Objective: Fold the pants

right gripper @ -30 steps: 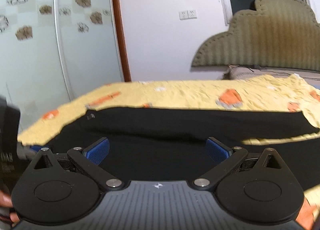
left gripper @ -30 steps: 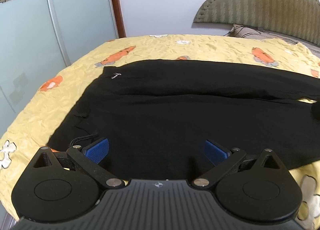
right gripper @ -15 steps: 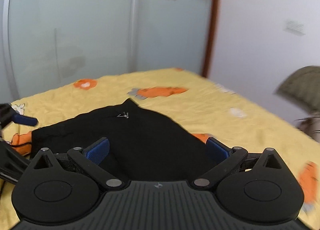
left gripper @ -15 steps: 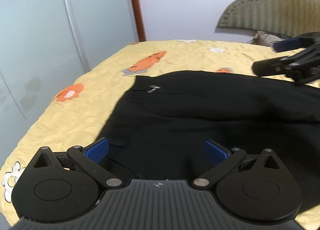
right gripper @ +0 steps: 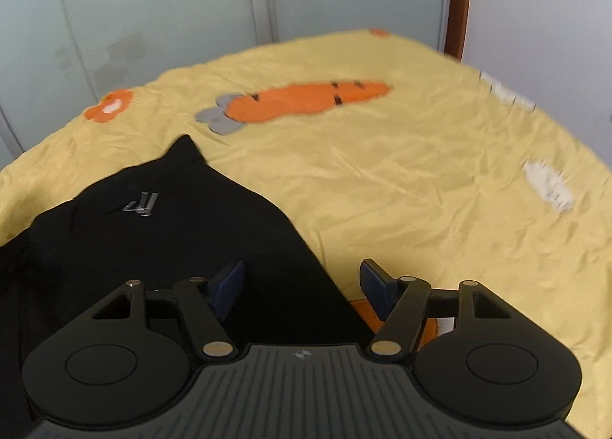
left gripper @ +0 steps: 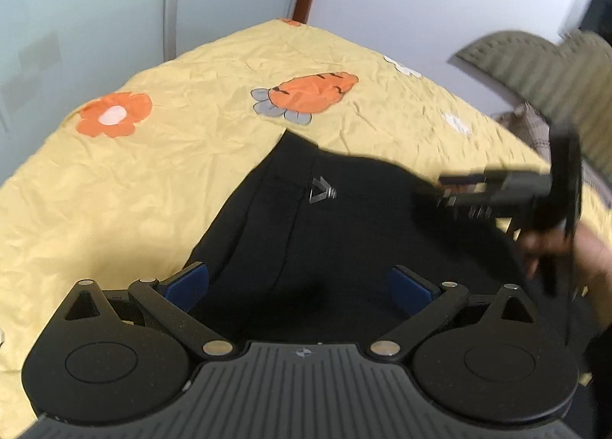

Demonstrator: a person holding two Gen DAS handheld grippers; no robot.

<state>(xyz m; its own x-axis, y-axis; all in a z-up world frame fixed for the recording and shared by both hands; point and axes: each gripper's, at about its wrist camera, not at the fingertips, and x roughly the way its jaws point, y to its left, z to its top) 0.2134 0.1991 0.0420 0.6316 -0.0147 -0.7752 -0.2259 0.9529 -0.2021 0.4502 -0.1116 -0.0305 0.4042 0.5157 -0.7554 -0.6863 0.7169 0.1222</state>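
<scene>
The left gripper (left gripper: 298,284), a black two-finger tool with blue pads, hangs low over the black fabric pants (left gripper: 329,232) with its fingers spread wide and nothing between them; the left pad (left gripper: 186,283) sits just at the edge of the cloth, the right pad (left gripper: 411,286) over the dark middle. The pants lie flat on the yellow bedsheet with orange carrot and flower prints (left gripper: 153,179); a small silver logo (left gripper: 322,190) shows near the far corner of the garment. Further right in the left view the right gripper (left gripper: 443,183) reaches in sideways above the pants, tilted and blurred, held by the person's hand (left gripper: 573,255) (only part of it is seen). In its own view the right gripper (right gripper: 302,282) is also released, its fingers partly apart; the edge of the pants (right gripper: 199,232) passes between them, the left pad over the cloth and the right pad over the bedsheet (right gripper: 420,179). Beyond the bed stand pale frosted glass wardrobe doors (right gripper: 153,10), and a padded olive headboard (left gripper: 535,68) at the far right.
</scene>
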